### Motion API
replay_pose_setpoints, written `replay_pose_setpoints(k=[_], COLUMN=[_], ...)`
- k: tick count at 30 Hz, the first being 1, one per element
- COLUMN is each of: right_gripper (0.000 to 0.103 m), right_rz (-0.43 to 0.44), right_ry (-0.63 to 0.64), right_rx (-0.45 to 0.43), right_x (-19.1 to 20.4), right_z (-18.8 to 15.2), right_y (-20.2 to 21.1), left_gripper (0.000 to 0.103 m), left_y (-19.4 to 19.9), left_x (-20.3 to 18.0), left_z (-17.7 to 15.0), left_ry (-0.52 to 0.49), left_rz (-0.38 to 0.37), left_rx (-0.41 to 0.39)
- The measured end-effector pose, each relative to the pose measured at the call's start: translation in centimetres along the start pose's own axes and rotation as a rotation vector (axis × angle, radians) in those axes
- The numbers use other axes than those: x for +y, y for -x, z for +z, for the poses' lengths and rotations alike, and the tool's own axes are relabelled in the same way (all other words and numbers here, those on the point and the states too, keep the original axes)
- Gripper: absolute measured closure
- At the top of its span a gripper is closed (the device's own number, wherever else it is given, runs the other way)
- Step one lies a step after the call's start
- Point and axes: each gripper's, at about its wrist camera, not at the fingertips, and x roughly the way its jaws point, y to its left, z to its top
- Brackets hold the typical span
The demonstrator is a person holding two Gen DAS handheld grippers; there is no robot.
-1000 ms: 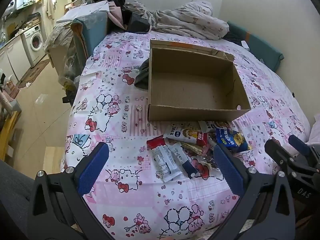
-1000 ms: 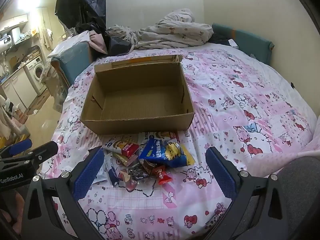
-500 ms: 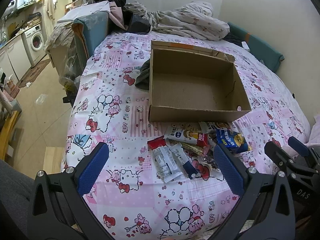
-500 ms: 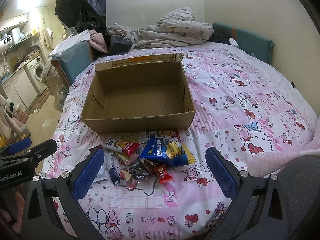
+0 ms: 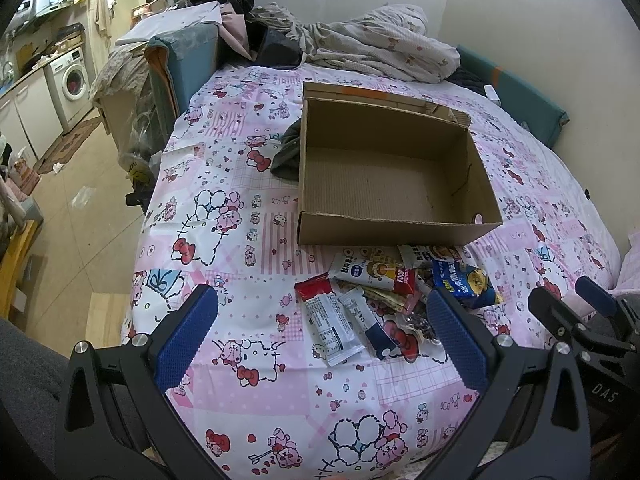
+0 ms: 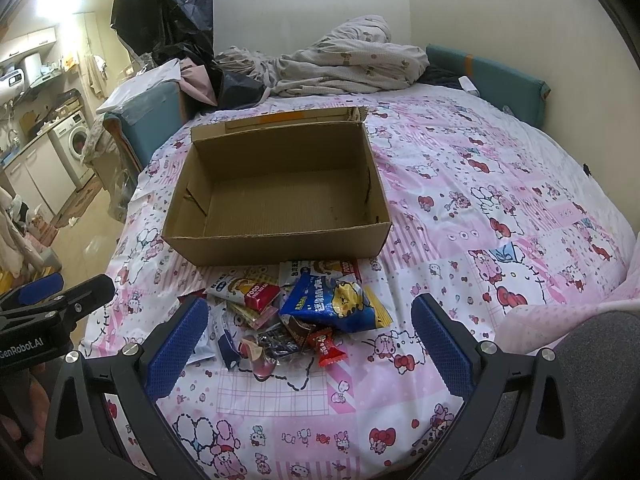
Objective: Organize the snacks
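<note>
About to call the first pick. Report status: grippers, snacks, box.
Left gripper open, right gripper open, both empty. Pile of wrapped snack packets loose on pink patterned bedspread. Open brown cardboard box empty behind pile, nothing blocking.

bedsheet [image 5: 224, 216]: pink cartoon print, spread flat | quilt [image 6: 352, 60]: crumpled at far end | washing machine [image 5: 74, 76]: seen beyond, left | dark cloth [image 5: 288, 152]: laid on sheet
</note>
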Motion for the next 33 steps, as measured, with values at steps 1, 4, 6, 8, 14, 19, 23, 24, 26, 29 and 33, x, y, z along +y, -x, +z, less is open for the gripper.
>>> replay_pose_setpoints(k=[1, 4, 6, 8, 14, 19, 23, 24, 26, 29, 33], right_gripper=[0.0, 0.0, 0.0, 0.0, 0.0, 0.0, 0.0, 0.0, 0.0, 0.0, 0.0], right_rz=[0.0, 0.0, 0.0, 0.002, 0.002, -0.001, -0.006, -0.007, -0.006, -0.005, -0.005], right_ry=[0.0, 0.001, 0.0, 0.0, 0.001, 0.003, 0.001, 0.002, 0.003, 0.003, 0.004], right_rx=[-0.002, -0.001, -0.001, 0.002, 0.005, 0.006, 0.002, 0.003, 0.004, 0.004, 0.005], right_x=[0.02, 0.02, 0.02, 0.02, 0.05, 0.08, 0.08, 0.13, 0.14, 0.14, 0.15], right_z=[-0.02, -0.03, -0.04, -0.04, -0.02, 0.0, -0.01, 0.04, 0.01, 0.04, 0.05], right_y=[0.01, 0.01, 0.0, -0.03, -0.06, -0.06, -0.01, -0.03, -0.05, -0.06, -0.07], left_gripper=[0.0, 0.0, 0.0, 0.0, 0.0, 0.0, 0.0, 0.0, 0.0, 0.0, 0.0], left_y=[0.0, 0.05, 0.05, 0.09, 0.1, 0.1, 0.13, 0.19, 0.22, 0.23, 0.23], left_x=[-0.02, 0.11, 0.1, 0.13, 0.16, 0.17, 0.08, 0.03, 0.03, 0.05, 0.06], left_z=[0.02, 0.02, 0.04, 0.05, 0.07, 0.04, 0.03, 0.03, 0.02, 0.02, 0.01], left_ry=[-0.001, 0.001, 0.002, 0.003, 0.002, 0.003, -0.001, -0.004, -0.004, -0.003, -0.004], left_rz=[0.002, 0.001, 0.001, 0.001, 0.001, 0.0, -0.001, 0.0, -0.003, -0.002, -0.003], left_rx=[0.0, -0.003, -0.003, -0.004, -0.004, -0.004, -0.004, -0.006, -0.005, -0.005, -0.006])
